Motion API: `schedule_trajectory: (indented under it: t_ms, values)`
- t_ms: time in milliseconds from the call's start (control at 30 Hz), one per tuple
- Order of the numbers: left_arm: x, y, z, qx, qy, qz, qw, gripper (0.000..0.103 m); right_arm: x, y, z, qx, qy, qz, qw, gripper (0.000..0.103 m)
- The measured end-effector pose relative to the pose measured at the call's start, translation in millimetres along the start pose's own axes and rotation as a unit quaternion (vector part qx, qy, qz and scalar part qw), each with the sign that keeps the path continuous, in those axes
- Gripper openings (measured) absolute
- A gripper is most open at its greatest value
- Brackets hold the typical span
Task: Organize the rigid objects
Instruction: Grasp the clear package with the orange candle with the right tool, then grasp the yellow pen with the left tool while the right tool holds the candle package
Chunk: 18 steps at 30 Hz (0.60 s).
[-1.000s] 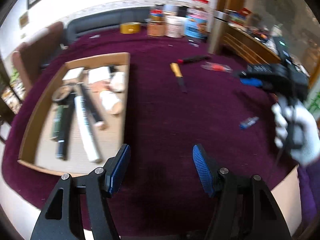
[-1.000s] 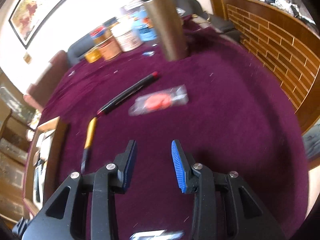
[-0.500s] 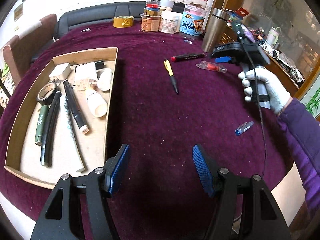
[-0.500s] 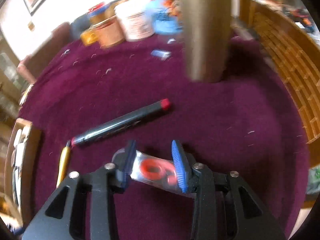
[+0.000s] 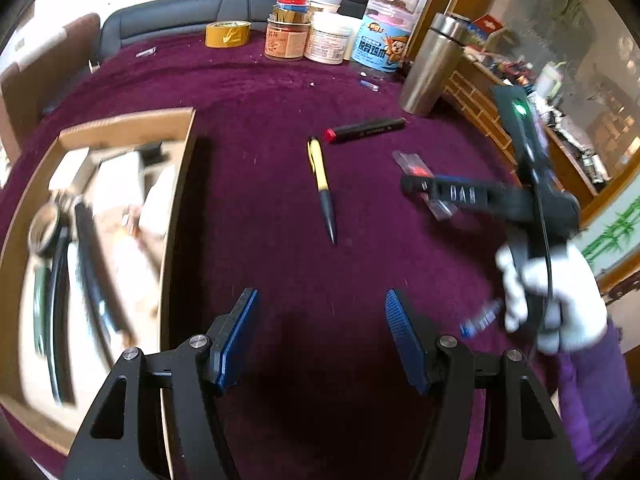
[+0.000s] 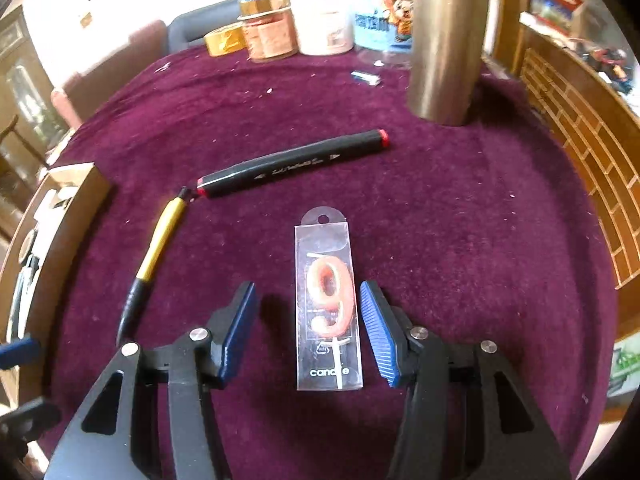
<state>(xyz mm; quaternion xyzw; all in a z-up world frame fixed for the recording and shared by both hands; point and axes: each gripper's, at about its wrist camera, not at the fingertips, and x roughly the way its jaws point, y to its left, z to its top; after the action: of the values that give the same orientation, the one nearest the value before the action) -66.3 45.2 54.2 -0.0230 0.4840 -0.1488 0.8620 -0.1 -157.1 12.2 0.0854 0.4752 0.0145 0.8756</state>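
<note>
A clear packet with a red number-nine candle [image 6: 329, 304] lies flat on the purple cloth between the open fingers of my right gripper [image 6: 308, 334], close to the right pad. It also shows in the left wrist view [image 5: 412, 164], partly under the right gripper [image 5: 416, 184]. A black marker with red ends [image 6: 292, 164] [image 5: 366, 130] and a yellow-and-black pen [image 6: 156, 260] [image 5: 322, 188] lie further off. My left gripper [image 5: 322, 336] is open and empty above bare cloth, right of the cardboard tray [image 5: 178, 184].
The tray holds several pens, a tape roll and white items, blurred. A steel flask [image 6: 448, 40] [image 5: 430, 66], jars [image 5: 326, 38] and a yellow tape roll [image 5: 228, 34] stand at the table's far edge. A small blue item [image 5: 478, 320] lies near my right hand.
The right gripper has opened wider and turned, so the candle packet now lies lengthwise between its fingers. The left gripper's view has swung and dropped closer to the table.
</note>
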Motion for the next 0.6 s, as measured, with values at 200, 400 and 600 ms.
schedule_trajectory:
  t_ms: [200, 400, 600]
  values:
    - [46.8, -15.7, 33.5, 0.025, 0.015, 0.051, 0.9983, 0.058, -7.9, -45.3, -4.1, 0.089, -0.038, 0.082, 0.992, 0.026]
    - [95.3, -18.6, 57.2, 0.039, 0.002, 0.115, 0.9926, 0.064, -5.8, -52.2, -3.0, 0.109, -0.040, 0.108, 0.987, 0.027]
    - [91.5, -19.4, 54.6, 0.049, -0.011, 0.091, 0.9946, 0.025, -7.0, -52.9, -5.0, 0.113, -0.041, 0.106, 0.987, 0.027]
